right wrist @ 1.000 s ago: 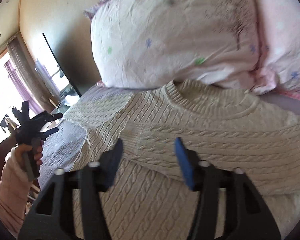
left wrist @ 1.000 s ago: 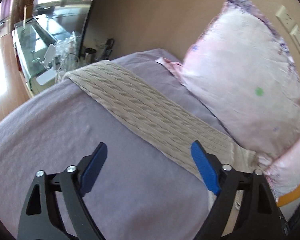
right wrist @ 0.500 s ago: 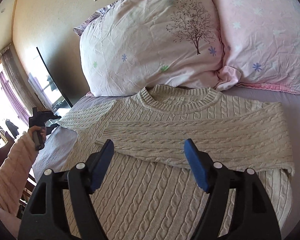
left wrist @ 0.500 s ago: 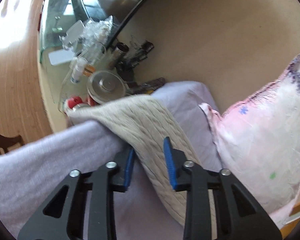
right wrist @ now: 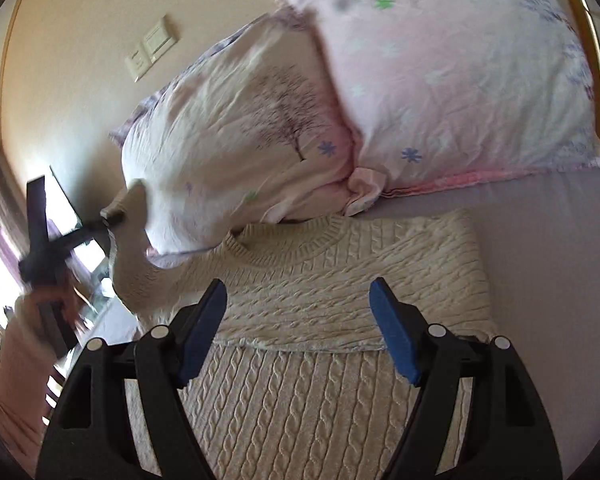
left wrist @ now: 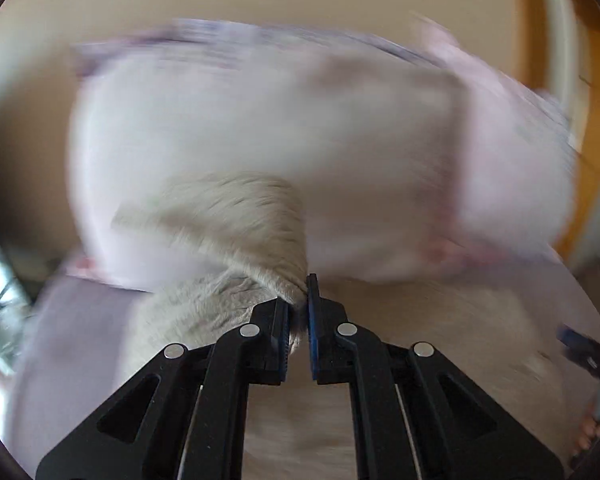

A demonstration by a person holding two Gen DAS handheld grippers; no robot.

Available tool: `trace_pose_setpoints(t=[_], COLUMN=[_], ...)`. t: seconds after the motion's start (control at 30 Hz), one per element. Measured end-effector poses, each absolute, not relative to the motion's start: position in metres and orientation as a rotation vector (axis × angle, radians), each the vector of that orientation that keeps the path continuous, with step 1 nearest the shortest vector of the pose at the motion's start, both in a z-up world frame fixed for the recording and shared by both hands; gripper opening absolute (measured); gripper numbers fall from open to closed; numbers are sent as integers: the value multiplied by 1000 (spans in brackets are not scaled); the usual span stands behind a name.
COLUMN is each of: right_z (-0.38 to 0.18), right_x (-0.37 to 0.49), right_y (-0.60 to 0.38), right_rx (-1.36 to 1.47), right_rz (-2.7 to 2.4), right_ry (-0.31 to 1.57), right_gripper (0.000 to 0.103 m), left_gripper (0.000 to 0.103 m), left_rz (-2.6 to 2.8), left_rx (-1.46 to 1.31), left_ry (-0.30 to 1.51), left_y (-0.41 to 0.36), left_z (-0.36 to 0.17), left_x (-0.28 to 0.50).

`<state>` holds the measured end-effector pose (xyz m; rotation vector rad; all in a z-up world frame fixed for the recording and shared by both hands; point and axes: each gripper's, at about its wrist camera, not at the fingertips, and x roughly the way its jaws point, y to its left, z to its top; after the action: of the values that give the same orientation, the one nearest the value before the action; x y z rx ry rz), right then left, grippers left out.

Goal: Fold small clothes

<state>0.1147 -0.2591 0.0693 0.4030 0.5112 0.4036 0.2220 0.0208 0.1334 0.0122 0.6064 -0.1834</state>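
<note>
A cream cable-knit sweater point(right wrist: 340, 304) lies flat on the lilac bed sheet point(right wrist: 552, 240), collar toward the pillows. Its right sleeve is folded across the chest. My left gripper point(left wrist: 298, 312) is shut on the end of the left sleeve point(left wrist: 236, 224) and holds it lifted off the bed; this view is motion-blurred. In the right wrist view the left gripper point(right wrist: 112, 218) shows at the far left with the raised sleeve point(right wrist: 134, 256). My right gripper point(right wrist: 300, 336) is open and empty, hovering over the sweater's body.
Two pink patterned pillows point(right wrist: 440, 92) lean against the beige wall point(right wrist: 80, 60) behind the sweater. Wall switches point(right wrist: 150, 46) sit above them. A window and dark furniture lie beyond the bed's left side point(right wrist: 4, 216).
My left gripper has shut on the left sleeve end and swung it up and inward toward the sweater's body. My right gripper opened wider and drew back slightly.
</note>
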Motion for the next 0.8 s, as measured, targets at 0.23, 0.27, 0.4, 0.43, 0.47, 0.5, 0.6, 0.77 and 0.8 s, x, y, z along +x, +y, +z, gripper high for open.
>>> trace_pose_setpoints(t=[0.23,0.27,0.4,0.43,0.47,0.5,0.6,0.77,0.8], right_z=[45,43,36,35,34,33,38,31,25], right_x=[132,136,162,172,180,182,193,213,216], right_y=[-303,-305,-298,-291,-287,-284,-270,-241,-240], right_rx=[543,548,559,542,538,545,561,552,573], right_rz=[354,348,351,347,327,318,329,275,266], right_ry=[627,636,698,718,739,751,757,867,889], right_gripper=[69,64,51,49,48,47,43,42,41], left_gripper=[8,12,43,49,54,55,61,63,63], left_rz=[-386,-368,-259,-215,-187,-153,-79,-110,-115], left_rx=[166,153,129,131,136,150,167,66,57], left_ry=[767,751,709,701,695,686,688,747,753], left_y=[-76,-64,-13,2,11,20,44,65,65], left_z=[63,66,77,77,76,75,67,52,49], left_x=[173,168,138,126,122,113,93,77,76])
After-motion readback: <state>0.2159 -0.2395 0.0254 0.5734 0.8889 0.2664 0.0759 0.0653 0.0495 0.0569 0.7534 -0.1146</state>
